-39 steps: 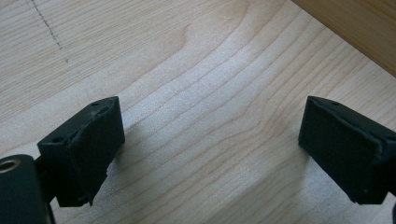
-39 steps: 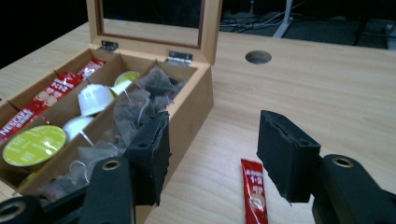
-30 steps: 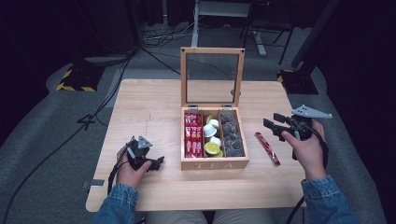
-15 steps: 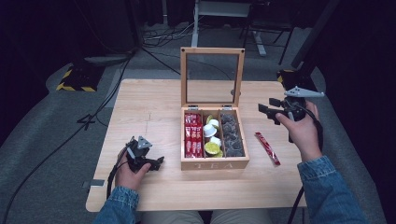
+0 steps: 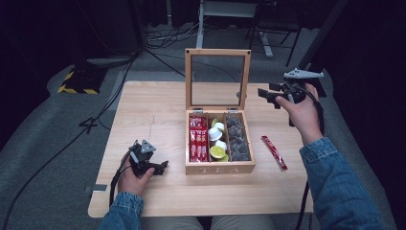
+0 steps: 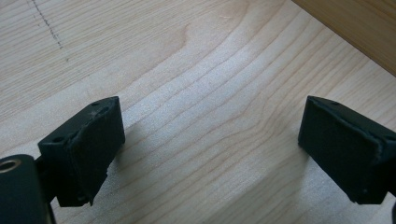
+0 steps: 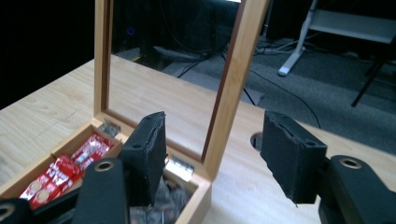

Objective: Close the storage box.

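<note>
On the left we see the left gripper (image 5: 160, 166) low over the table (image 5: 153, 115), jaws spread, nothing between them. Mid-table sits the tea box (image 5: 219, 167), its lid (image 5: 218, 79) upright. At right, the right gripper (image 5: 265, 94) hangs beside the lid, jaws spread; a red packet (image 5: 274, 152) lies nearby.
</note>
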A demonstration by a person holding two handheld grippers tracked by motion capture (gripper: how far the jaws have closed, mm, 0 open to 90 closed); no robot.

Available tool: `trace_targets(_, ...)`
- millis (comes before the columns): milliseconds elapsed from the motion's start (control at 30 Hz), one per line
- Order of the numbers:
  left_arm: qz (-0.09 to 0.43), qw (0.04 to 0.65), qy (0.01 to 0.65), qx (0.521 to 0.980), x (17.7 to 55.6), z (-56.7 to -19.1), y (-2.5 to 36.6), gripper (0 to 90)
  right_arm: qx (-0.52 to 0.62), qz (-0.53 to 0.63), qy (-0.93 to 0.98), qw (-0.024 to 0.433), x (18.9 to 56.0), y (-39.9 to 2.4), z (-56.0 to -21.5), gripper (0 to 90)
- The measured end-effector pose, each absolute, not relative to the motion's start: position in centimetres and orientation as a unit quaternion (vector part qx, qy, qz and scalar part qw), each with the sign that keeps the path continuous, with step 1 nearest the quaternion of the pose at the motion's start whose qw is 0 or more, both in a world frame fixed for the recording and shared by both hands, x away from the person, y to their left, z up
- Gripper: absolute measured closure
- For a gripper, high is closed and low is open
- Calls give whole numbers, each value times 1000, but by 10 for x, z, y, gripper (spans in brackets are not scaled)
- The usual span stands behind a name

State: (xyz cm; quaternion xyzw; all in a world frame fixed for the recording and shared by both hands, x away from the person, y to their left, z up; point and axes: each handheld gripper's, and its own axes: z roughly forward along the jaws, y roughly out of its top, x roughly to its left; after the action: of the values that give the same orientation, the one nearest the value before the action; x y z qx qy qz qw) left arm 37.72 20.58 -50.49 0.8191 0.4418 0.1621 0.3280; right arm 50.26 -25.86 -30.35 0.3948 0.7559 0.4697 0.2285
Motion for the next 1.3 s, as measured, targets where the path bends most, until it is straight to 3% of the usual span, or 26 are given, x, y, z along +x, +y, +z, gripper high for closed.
trace_targets(767, 162, 328, 442, 819, 377, -505, 206, 74, 389, 500, 741, 224, 573, -241, -297, 412)
trace_targets(1300, 161, 328, 443, 819, 377, -505, 206, 74, 409, 494, 734, 224, 608, -226, -321, 441)
